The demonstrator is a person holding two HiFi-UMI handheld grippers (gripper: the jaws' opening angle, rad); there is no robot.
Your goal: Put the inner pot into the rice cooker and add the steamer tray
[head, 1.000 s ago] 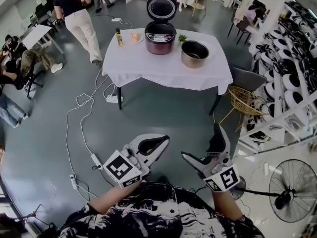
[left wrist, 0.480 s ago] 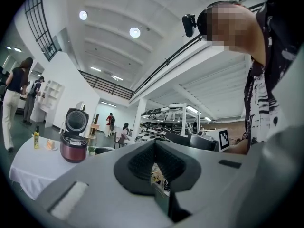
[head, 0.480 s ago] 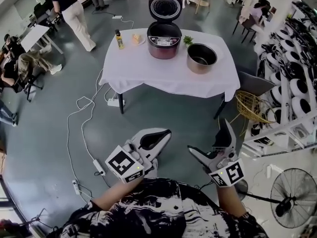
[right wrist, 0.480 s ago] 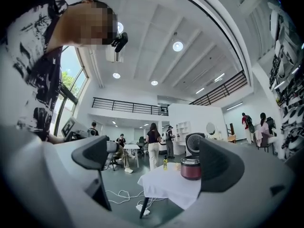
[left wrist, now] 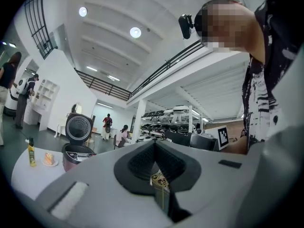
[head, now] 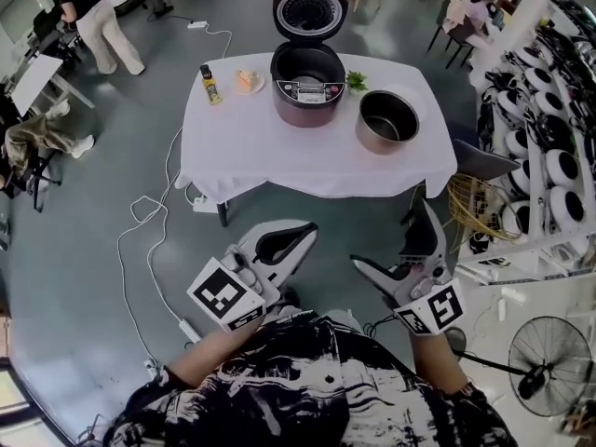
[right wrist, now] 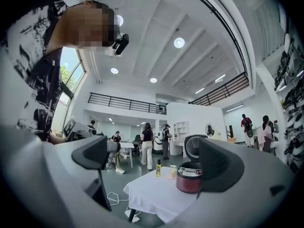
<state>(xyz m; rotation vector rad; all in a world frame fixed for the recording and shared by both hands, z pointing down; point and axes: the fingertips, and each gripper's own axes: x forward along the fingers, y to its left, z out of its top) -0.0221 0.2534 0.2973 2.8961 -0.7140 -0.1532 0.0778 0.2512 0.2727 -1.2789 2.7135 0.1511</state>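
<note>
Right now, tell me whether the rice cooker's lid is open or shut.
Open: the lid stands upright behind the rice cooker, exposing its dark cavity.

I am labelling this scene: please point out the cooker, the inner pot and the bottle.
cooker [head: 307,112], head view, red front wall.
inner pot [head: 388,121], head view, inside bottom.
bottle [head: 212,88], head view, yellow body.

Head view high, steeply downward; both gripper views tilt upward; all share rice cooker.

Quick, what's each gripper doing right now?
Left gripper: closed, holding nothing.
Right gripper: open, holding nothing.
</note>
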